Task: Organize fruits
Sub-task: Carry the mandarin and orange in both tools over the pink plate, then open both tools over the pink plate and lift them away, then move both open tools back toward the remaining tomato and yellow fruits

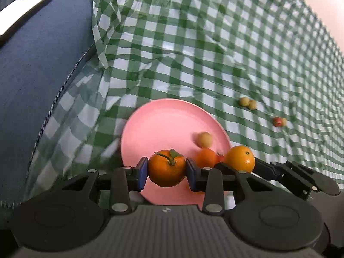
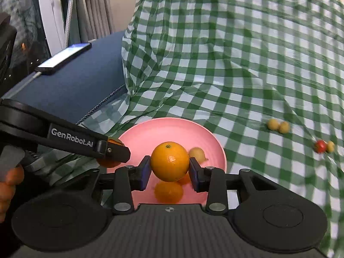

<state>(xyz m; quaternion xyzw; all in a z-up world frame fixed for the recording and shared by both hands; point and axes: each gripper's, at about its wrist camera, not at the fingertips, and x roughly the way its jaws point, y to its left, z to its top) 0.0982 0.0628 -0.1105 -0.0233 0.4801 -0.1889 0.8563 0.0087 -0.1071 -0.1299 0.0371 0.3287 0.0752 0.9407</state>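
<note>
My left gripper (image 1: pixel 166 172) is shut on a tangerine (image 1: pixel 166 167) with a green leaf and stem, held over the near part of a pink plate (image 1: pixel 163 120). My right gripper (image 2: pixel 169 169) is shut on a smooth orange (image 2: pixel 169 161) above the same plate (image 2: pixel 172 129), just right of the left gripper. On the plate lie a small yellow fruit (image 1: pixel 204 139) and another orange (image 1: pixel 206 158), which also shows under the held orange (image 2: pixel 168 191) in the right wrist view. There the left gripper's finger (image 2: pixel 111 149) hides most of the tangerine.
Green-and-white checked cloth (image 1: pixel 215 43) covers the surface, wrinkled behind the plate. On it, right of the plate, lie two small yellow fruits (image 1: pixel 247 103), then a red fruit (image 1: pixel 277 121) beside a yellow one. A blue cushion (image 1: pixel 43 68) with a phone (image 1: pixel 21 13) rises on the left.
</note>
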